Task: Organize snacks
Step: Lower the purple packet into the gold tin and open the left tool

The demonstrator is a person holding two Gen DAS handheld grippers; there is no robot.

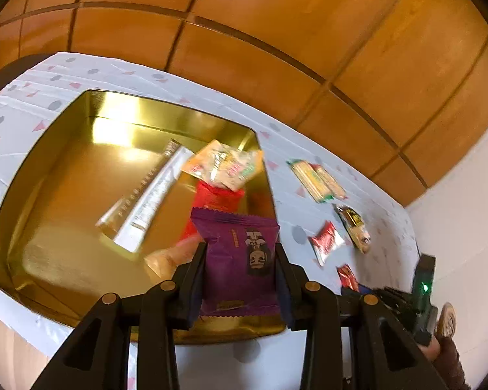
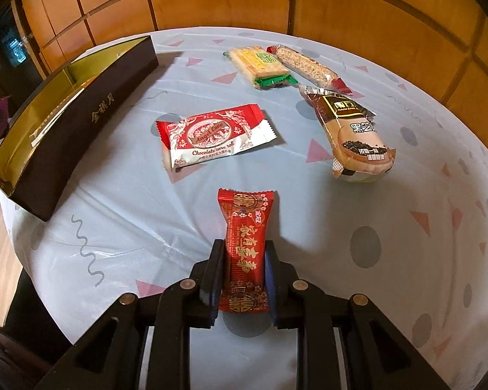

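Orange wooden wall panels back a table under a pale tablecloth [image 2: 120, 195] printed with triangles and dots. The left gripper [image 1: 240, 260] clamps a purple snack packet [image 1: 244, 253] above the open gold-lined box [image 1: 65, 195], where a long white bar and several small packets already lie. The right gripper [image 2: 244, 256] pinches a red candy packet [image 2: 245, 250] low over the cloth. Nearby lie a chocolate core roll [image 2: 211, 136], a brown sesame packet [image 2: 354, 136] and a green cracker pack [image 2: 257, 65].
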